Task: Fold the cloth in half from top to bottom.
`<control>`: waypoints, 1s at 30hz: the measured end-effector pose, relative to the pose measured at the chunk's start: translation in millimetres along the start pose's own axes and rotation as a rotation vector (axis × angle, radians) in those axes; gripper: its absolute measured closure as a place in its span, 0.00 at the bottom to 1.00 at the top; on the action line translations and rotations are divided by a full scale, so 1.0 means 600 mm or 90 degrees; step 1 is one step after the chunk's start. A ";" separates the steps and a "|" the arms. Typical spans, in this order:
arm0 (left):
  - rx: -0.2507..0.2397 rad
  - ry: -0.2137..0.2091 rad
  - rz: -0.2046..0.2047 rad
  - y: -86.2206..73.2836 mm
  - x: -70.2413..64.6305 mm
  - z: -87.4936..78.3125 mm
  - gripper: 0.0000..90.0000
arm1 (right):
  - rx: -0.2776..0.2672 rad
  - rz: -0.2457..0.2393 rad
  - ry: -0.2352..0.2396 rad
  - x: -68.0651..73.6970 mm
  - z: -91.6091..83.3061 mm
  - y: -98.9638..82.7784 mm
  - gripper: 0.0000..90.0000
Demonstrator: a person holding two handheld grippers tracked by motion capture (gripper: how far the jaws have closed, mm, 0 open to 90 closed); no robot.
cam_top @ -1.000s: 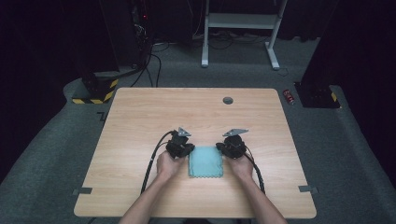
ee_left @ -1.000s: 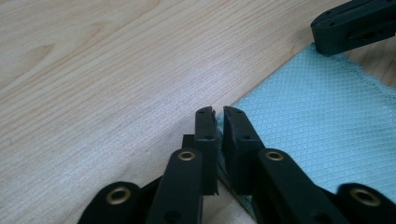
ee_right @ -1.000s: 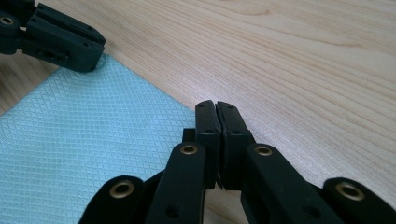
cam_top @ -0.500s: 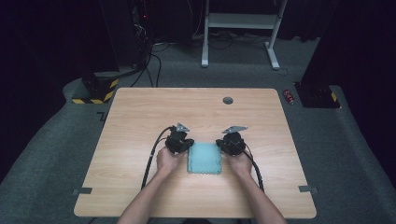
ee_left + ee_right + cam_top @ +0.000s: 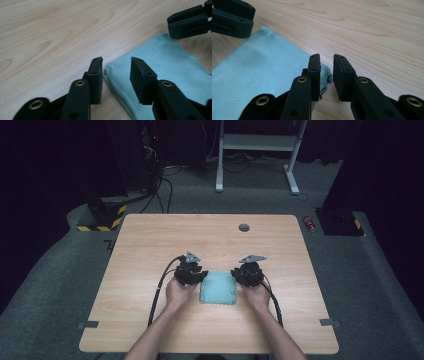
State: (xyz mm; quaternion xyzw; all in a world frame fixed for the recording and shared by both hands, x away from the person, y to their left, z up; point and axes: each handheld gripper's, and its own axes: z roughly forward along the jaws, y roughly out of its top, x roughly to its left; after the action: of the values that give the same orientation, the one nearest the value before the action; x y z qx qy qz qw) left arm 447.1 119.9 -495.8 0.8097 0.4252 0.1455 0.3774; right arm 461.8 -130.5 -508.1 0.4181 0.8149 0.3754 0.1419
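Note:
A folded light-blue cloth [image 5: 218, 289] lies flat on the wooden table [image 5: 150, 245], between my two grippers. My left gripper [image 5: 190, 272] sits at its far left corner. In the left gripper view that corner of the cloth [image 5: 160, 60] lies between the jaws of the left gripper [image 5: 117, 64]. These have just been opening, and the pads stand off the fabric. My right gripper [image 5: 248, 272] is at the far right corner. The jaws of the right gripper [image 5: 327, 61] have also just been opening, with the cloth [image 5: 262, 65] tip loose between them.
A small dark round grommet [image 5: 244, 227] sits near the table's far edge. Tape strips [image 5: 326, 322] mark the front corners. On the floor beyond are a yellow-black striped base [image 5: 100, 222], cables, a white frame leg [image 5: 292, 180] and a small red object [image 5: 310, 223].
In the high view both hands and the cloth stay where they were. The spreading of the jaws is too small to make out there.

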 end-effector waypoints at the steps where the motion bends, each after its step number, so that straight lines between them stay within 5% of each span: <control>1: 0.004 0.000 0.003 -0.005 -0.006 -0.007 0.67 | 0.002 0.000 0.002 0.002 -0.004 -0.002 0.84; 9: 0.029 0.011 0.019 -0.053 -0.026 -0.028 0.58 | -0.006 -0.025 0.019 0.024 -0.030 -0.025 0.83; 13: 0.038 0.013 0.006 -0.073 -0.020 -0.030 0.58 | -0.010 -0.045 0.020 0.033 -0.040 -0.025 0.83; 30: -0.034 0.019 -0.034 -0.098 -0.003 -0.083 0.51 | -0.044 -0.017 0.003 0.015 -0.089 -0.062 0.78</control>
State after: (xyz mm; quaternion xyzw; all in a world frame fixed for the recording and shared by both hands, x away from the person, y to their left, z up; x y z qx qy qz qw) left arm 384.3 163.3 -505.1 0.7854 0.4481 0.1591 0.3964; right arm 406.0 -163.4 -498.4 0.4014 0.8074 0.4020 0.1595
